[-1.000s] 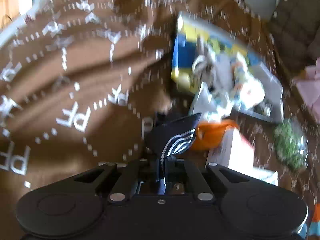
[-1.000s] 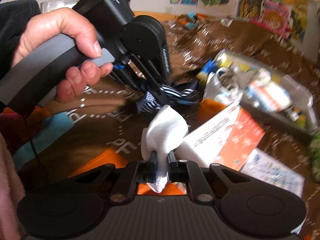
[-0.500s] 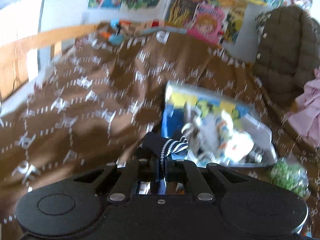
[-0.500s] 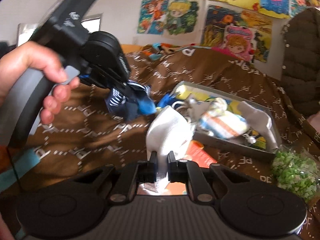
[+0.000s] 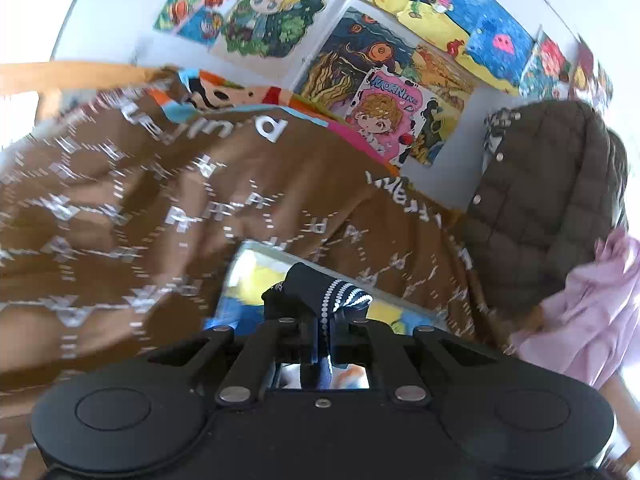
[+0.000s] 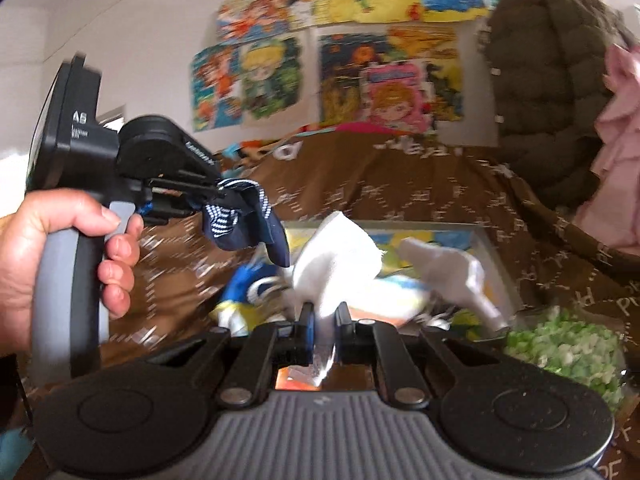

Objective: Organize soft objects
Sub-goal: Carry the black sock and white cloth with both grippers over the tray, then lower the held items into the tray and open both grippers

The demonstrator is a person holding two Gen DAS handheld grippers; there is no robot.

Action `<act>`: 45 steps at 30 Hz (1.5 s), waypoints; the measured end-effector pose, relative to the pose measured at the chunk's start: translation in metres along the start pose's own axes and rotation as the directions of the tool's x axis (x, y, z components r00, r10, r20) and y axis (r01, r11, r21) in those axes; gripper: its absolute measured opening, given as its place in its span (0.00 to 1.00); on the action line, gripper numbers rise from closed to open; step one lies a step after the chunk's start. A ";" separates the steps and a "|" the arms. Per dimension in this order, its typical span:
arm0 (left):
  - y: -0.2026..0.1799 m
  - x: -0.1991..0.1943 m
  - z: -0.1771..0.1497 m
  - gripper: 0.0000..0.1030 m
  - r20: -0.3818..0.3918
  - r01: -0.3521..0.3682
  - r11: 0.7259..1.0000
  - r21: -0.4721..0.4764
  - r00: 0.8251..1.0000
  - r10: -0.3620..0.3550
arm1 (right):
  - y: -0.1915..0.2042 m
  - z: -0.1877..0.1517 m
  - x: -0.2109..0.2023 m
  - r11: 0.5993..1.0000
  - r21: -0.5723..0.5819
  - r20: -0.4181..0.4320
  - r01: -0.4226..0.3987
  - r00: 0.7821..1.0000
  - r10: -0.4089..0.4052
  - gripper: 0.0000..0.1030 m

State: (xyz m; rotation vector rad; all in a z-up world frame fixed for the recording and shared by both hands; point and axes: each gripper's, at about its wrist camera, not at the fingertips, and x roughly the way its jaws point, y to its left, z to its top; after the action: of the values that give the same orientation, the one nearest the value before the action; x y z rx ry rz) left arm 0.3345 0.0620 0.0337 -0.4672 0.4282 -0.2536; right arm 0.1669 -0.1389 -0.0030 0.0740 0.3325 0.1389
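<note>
Hand [image 6: 44, 264] upright around left gripper [image 6: 216, 192], jaws clamped on navy sock [image 6: 244, 220]; right gripper [image 6: 324, 320] jaws pinching white sock [image 6: 336, 256].

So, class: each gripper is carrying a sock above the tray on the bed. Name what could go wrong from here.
1. The white sock is pinched only at one end in the right gripper, most of it free, so it might slip out.
2. The navy striped sock dangles from the left gripper close to the white one, so they could tangle.
3. The tray already looks crowded, so socks dropped there may spill onto the brown bedspread.
</note>
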 end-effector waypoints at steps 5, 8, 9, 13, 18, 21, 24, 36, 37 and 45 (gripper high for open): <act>0.012 0.041 -0.007 0.05 -0.051 0.019 1.000 0.013 0.999 -0.018 | -0.026 0.011 0.018 0.997 0.063 0.017 0.038 0.999 -0.039 0.10; 0.029 0.057 -0.011 0.05 -0.119 -0.003 1.000 -0.021 0.993 0.000 | -0.032 0.016 0.033 0.995 0.088 0.005 0.040 0.999 -0.040 0.10; 0.034 0.062 -0.013 0.06 -0.140 -0.010 1.000 -0.023 0.990 0.006 | -0.033 0.016 0.036 0.995 0.089 -0.001 0.040 0.999 -0.040 0.10; 0.047 0.072 -0.019 0.07 -0.185 -0.032 0.999 -0.006 0.982 0.031 | -0.034 0.013 0.053 0.993 0.114 -0.048 0.043 0.998 -0.037 0.10; 0.055 0.079 -0.023 0.08 -0.218 -0.040 0.999 0.028 0.975 0.045 | -0.032 0.023 0.082 0.992 0.114 -0.069 0.060 0.996 -0.052 0.10; 0.059 0.082 -0.025 0.11 -0.224 -0.041 0.998 0.040 0.973 0.049 | -0.028 0.039 0.109 0.994 0.097 -0.077 0.048 0.996 -0.040 0.10; 0.063 0.086 -0.025 0.13 -0.229 -0.050 0.998 0.039 0.972 0.057 | -0.023 0.055 0.139 0.997 0.067 -0.094 0.043 0.995 -0.037 0.10; 0.070 0.090 -0.022 0.29 -0.238 -0.060 0.998 0.017 0.969 0.063 | -0.027 0.070 0.198 0.991 0.119 -0.231 0.066 0.972 -0.037 0.18; 0.070 0.089 -0.022 0.32 -0.238 -0.063 0.998 0.017 0.969 0.065 | -0.028 0.069 0.198 0.992 0.111 -0.235 0.066 0.971 -0.038 0.21; 0.066 0.081 -0.020 0.57 -0.233 -0.048 0.999 0.014 0.971 0.050 | -0.029 0.073 0.174 0.995 0.060 -0.211 0.074 0.976 -0.059 0.51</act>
State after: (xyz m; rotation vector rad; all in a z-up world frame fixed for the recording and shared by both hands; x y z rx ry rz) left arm 0.4056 0.0850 -0.0417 -0.4200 0.6671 -0.2637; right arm 0.3576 -0.1458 0.0068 0.1156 0.5495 0.0689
